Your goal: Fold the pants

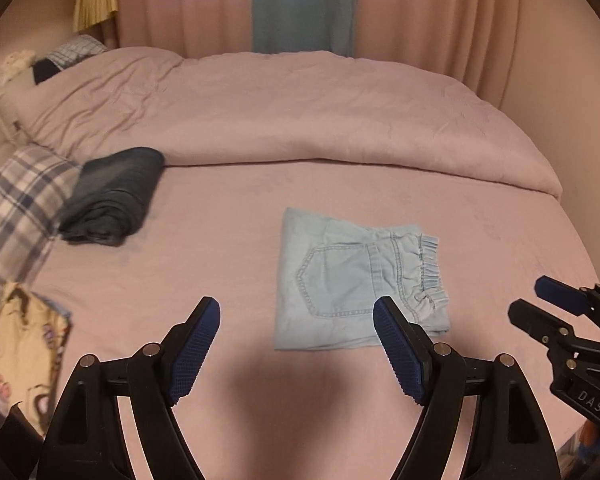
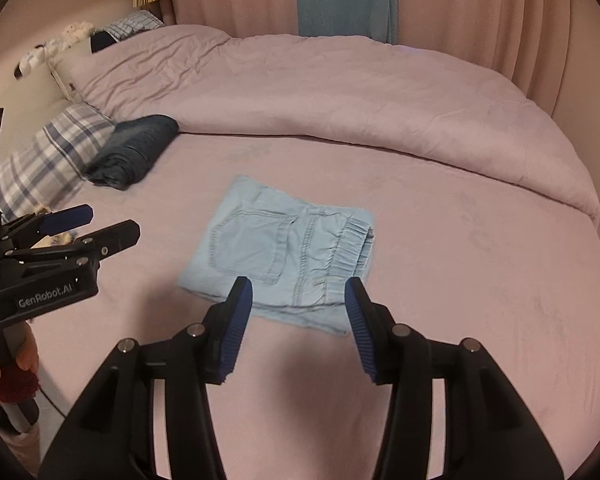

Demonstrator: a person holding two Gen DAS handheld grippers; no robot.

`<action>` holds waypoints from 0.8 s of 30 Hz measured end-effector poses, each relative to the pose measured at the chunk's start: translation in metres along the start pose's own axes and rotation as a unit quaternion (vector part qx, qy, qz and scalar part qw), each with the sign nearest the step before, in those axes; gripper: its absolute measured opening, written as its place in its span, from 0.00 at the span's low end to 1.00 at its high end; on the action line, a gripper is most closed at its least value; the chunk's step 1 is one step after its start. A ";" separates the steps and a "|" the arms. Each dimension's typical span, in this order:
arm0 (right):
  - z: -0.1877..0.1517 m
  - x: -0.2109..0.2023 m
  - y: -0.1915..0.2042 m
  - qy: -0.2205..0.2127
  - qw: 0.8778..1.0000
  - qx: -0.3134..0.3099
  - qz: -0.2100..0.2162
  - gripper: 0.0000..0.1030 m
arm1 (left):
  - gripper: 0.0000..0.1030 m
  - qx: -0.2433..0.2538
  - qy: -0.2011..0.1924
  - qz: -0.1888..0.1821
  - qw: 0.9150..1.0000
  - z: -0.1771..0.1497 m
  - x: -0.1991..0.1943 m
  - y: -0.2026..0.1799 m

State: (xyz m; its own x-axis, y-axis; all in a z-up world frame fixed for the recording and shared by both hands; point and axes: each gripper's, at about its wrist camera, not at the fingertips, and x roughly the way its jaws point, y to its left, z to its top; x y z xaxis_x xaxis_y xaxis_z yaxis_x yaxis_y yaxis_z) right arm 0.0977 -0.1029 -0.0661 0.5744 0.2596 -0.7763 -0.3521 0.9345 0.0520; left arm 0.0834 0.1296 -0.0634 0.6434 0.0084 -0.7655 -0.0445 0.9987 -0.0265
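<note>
Light blue denim pants (image 1: 352, 280) lie folded into a compact square on the pink bed sheet, back pocket up, elastic waistband on the right. They also show in the right wrist view (image 2: 276, 256). My left gripper (image 1: 296, 312) is open and empty, held above the sheet just in front of the pants. My right gripper (image 2: 299, 292) is open and empty, hovering over the pants' near edge. The right gripper appears at the right edge of the left wrist view (image 1: 536, 300), and the left gripper at the left of the right wrist view (image 2: 112, 222).
Folded dark jeans (image 1: 116, 196) lie at the left beside a plaid pillow (image 1: 16, 208). A rumpled pink duvet (image 1: 300, 112) covers the bed's far half. Pink curtains (image 1: 420, 4) hang behind. Patterned cloth (image 1: 28, 344) lies at the near left edge.
</note>
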 end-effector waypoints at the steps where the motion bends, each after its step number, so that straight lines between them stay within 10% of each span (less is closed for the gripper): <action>1: 0.000 -0.005 0.002 -0.001 1.000 0.001 0.001 0.47 | 0.77 -0.002 -0.002 -0.002 1.000 0.001 -0.007 0.000; 24: 0.015 -0.065 0.009 -0.042 0.999 -0.017 -0.009 0.48 | 0.80 0.016 -0.022 0.002 1.000 0.008 -0.060 -0.019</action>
State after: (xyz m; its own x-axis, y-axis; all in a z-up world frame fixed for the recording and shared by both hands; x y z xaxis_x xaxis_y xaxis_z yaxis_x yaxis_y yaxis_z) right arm 0.0681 -0.1074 -0.0057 0.6410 0.2634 -0.7209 -0.3643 0.9311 0.0163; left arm 0.0515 0.1108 -0.0119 0.6764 0.0146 -0.7364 -0.0239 0.9997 -0.0022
